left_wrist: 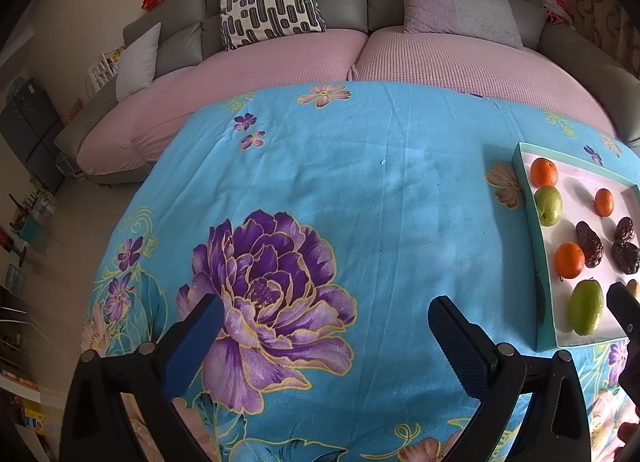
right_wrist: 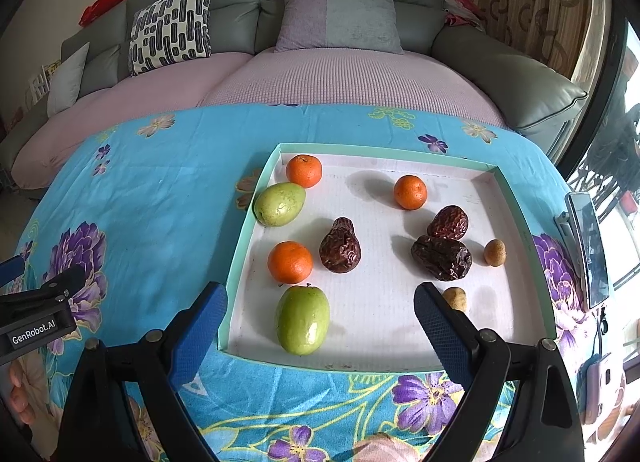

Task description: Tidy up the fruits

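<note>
- Left tool [left_wrist: 324, 326]: blue-padded fingers spread wide, nothing between them, above the blue floral cloth [left_wrist: 360, 201] covering the counter, well left of the tray.
- Right tool [right_wrist: 320, 318]: fingers spread wide, empty, at the near edge of the shallow teal-rimmed tray with white floor [right_wrist: 400, 322]. Its left finger lies outside the tray's left wall; its right finger lies over the tray floor.
- Nearest fruit: a green oval fruit [right_wrist: 303, 320], lying between the right tool's fingers without contact; a small tan round fruit [right_wrist: 456, 298] just beside the right fingertip.
- Middle row: an orange mandarin [right_wrist: 289, 262], a wrinkled dark-brown date [right_wrist: 340, 246], two further dates [right_wrist: 442, 257] touching each other, and a second tan fruit [right_wrist: 495, 252].
- Far row: a second green fruit [right_wrist: 279, 203] against the left wall, a mandarin [right_wrist: 304, 170] in the far-left corner, another mandarin [right_wrist: 410, 191] standing apart.
- Beyond the counter: a grey sofa with pink seat cover [right_wrist: 340, 77].
</note>
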A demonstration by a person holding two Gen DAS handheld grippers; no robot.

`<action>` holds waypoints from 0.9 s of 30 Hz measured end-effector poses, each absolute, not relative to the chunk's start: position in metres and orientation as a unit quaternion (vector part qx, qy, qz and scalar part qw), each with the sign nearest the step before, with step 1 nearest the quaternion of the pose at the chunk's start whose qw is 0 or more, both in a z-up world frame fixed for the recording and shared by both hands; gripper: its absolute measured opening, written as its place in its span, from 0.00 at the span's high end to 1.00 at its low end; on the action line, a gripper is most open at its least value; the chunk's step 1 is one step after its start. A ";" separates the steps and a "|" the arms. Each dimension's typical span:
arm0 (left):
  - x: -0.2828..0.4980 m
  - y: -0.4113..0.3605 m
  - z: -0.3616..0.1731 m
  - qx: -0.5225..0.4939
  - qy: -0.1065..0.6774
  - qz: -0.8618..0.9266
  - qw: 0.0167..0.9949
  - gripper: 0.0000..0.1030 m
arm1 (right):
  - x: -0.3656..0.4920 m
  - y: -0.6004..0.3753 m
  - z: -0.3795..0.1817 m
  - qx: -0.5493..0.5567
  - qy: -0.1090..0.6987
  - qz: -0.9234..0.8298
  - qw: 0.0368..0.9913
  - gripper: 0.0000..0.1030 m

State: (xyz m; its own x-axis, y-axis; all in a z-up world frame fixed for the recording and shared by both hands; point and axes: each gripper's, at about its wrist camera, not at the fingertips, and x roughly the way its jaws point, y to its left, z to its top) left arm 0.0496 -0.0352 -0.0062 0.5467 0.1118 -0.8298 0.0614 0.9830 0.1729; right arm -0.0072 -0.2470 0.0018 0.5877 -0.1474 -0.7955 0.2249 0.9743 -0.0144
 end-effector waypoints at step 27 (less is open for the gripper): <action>0.050 -0.035 -0.006 0.090 0.477 0.018 0.874 0.00 | -0.007 -0.250 0.000 0.045 0.444 -0.107 0.888 0.08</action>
